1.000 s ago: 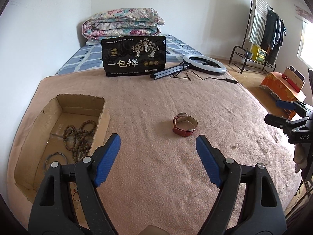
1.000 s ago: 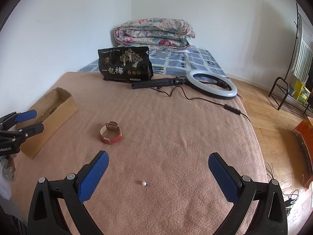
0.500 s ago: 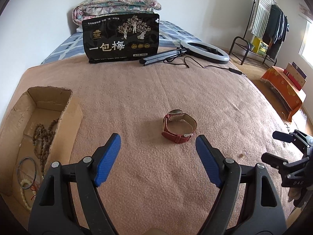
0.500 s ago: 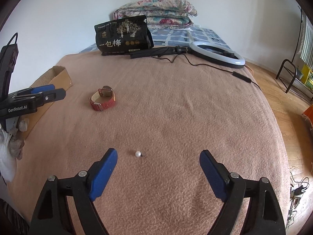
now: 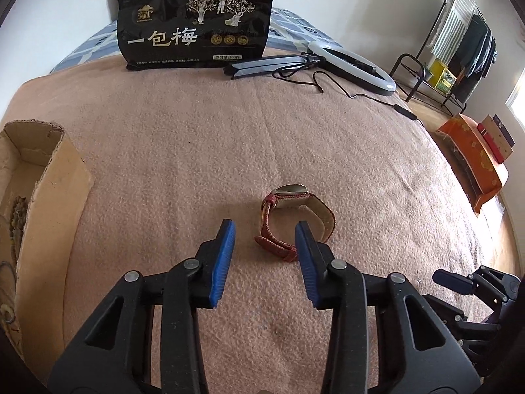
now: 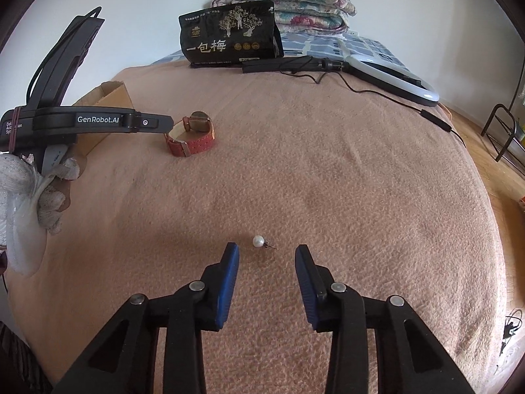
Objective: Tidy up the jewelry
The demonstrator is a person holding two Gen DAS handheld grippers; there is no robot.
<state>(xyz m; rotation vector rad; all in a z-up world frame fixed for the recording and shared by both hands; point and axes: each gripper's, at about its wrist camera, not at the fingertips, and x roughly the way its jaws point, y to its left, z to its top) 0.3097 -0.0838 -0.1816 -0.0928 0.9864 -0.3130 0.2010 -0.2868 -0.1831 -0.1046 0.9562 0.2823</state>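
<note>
A red-strapped watch (image 5: pixel 295 220) lies on the pink blanket, just ahead of my left gripper (image 5: pixel 265 229), which is open; its right finger overlaps the strap's near end in the image. The watch also shows in the right wrist view (image 6: pixel 192 138). A pearl stud earring (image 6: pixel 259 241) lies on the blanket just ahead of my right gripper (image 6: pixel 266 252), which is open and empty. A cardboard box (image 5: pixel 49 177) at the left holds wooden beads (image 5: pixel 16 213).
A black snack bag (image 5: pixel 197 23) stands at the far end, with a ring light (image 5: pixel 354 65) and its cable beside it. A folded quilt (image 6: pixel 285 3) lies behind. An orange box (image 5: pixel 475 161) sits on the floor to the right.
Both grippers have moved forward and down and narrowed their opening. The left has closed in on the watch, the right on the pearl earring.
</note>
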